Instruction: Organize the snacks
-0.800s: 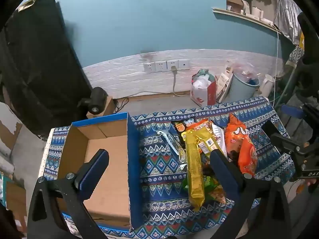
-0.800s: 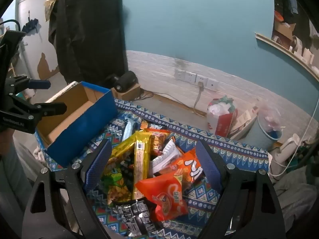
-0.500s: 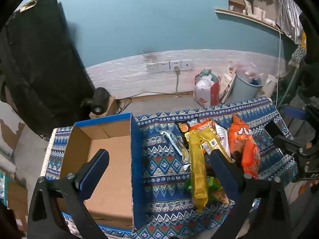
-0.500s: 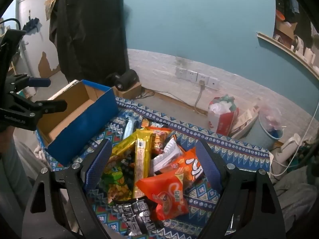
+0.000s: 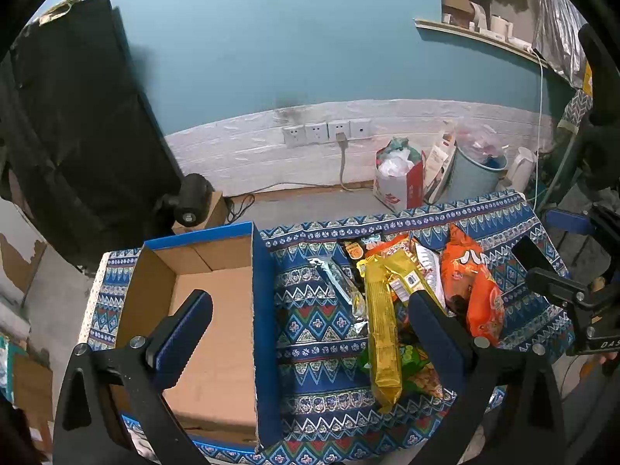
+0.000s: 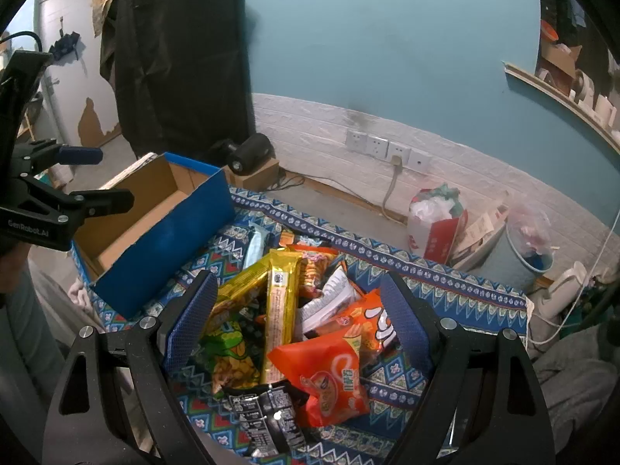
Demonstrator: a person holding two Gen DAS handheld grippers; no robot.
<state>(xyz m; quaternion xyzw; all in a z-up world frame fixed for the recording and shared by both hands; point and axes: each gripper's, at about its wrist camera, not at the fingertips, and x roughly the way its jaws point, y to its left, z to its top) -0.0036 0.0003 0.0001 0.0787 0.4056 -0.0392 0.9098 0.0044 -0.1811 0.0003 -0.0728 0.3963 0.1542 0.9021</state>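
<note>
A pile of snack packets lies on a patterned blue cloth: a long yellow packet (image 5: 381,333) (image 6: 279,310), orange chip bags (image 5: 471,290) (image 6: 329,376), a green packet (image 6: 228,352), a black packet (image 6: 267,418) and a silvery bar (image 5: 341,286). An empty blue cardboard box (image 5: 209,321) (image 6: 162,232) stands left of the pile. My left gripper (image 5: 306,333) is open and empty, held above the box's right wall. My right gripper (image 6: 294,321) is open and empty, held above the pile.
The cloth-covered table (image 5: 500,213) ends near a floor strip below a teal wall with sockets (image 5: 325,131). A red-white bag (image 5: 399,182), a bin (image 5: 476,170) and a black roller (image 5: 190,201) stand behind. A black cover (image 6: 174,58) hangs at the left.
Both views have shifted slightly: the box and snacks sit a touch further right and lower in the left wrist view. Both grippers stay open and empty.
</note>
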